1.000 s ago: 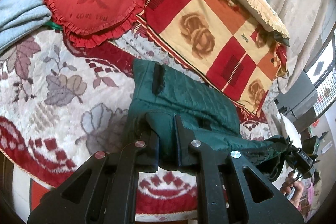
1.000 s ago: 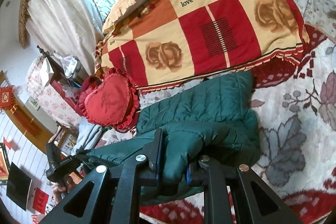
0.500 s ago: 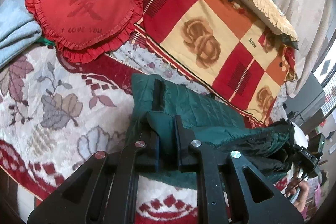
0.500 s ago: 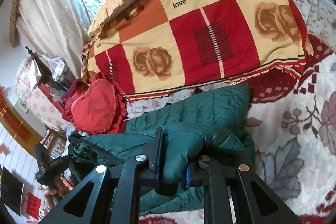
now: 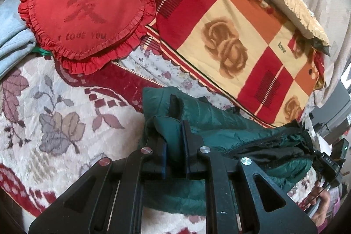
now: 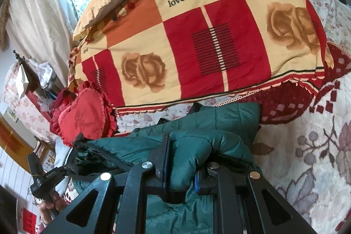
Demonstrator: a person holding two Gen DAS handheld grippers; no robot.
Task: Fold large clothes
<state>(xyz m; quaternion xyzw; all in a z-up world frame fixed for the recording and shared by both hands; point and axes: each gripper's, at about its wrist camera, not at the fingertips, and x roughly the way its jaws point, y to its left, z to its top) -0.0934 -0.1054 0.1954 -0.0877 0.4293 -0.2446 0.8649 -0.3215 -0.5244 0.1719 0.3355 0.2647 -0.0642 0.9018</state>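
Observation:
A dark green quilted jacket [image 5: 219,120] lies on the floral bedspread [image 5: 54,115], partly folded over itself. My left gripper [image 5: 174,124] is shut on a fold of its edge. My right gripper [image 6: 182,152] is shut on a thick fold of the same jacket [image 6: 219,122] at the other end. Each view shows the other gripper and hand gripping the far end: the right gripper in the left wrist view [image 5: 329,166], the left gripper in the right wrist view [image 6: 43,179]. The held edge is raised above the lower layer of the jacket.
A red heart-shaped cushion [image 5: 85,8] lies at the back left, next to a light blue garment [image 5: 13,41]. A red, orange and cream checked quilt [image 5: 230,21] is piled behind the jacket. Curtains [image 6: 39,14] and a window are beyond it.
Both grippers have carried the held jacket edge toward the checked quilt, over the lower layer. The two grippers have come closer together. The jacket now looks more bunched.

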